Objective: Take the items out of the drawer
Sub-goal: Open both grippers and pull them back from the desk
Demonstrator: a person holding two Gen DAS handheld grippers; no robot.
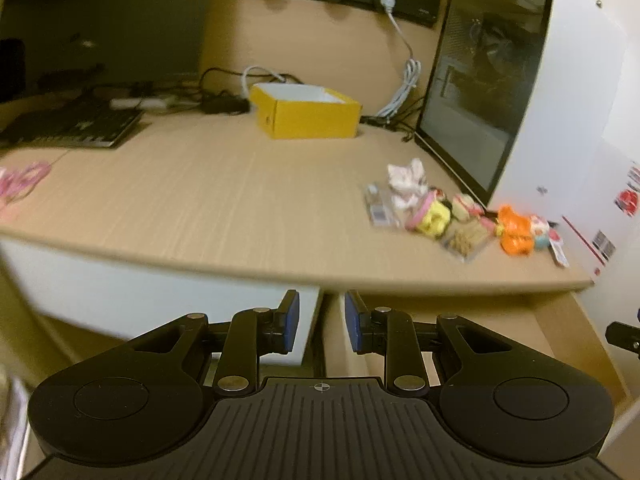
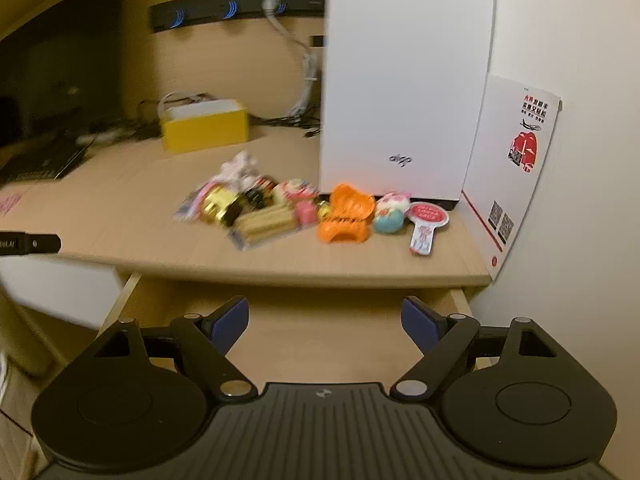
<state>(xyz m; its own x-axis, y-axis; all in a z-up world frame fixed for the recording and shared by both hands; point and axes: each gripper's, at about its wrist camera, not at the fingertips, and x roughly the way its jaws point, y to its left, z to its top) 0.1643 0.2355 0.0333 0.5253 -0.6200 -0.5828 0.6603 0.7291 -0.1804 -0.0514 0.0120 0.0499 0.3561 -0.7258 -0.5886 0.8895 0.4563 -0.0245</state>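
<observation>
Hovering before worktop edge | left gripper (image 1: 322, 322) fingers narrowly apart, empty | right gripper (image 2: 325, 326) fingers spread wide, empty | open drawer (image 2: 320, 332) beneath right gripper, contents unseen | trinket pile (image 2: 304, 210) at 12 o'clock: light, small, slippery wrappers; pinch across middles

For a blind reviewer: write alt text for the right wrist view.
The right gripper, open and empty, hangs over a pulled-out drawer below a desk edge. Small toys and snacks lie beside a white computer case.
</observation>
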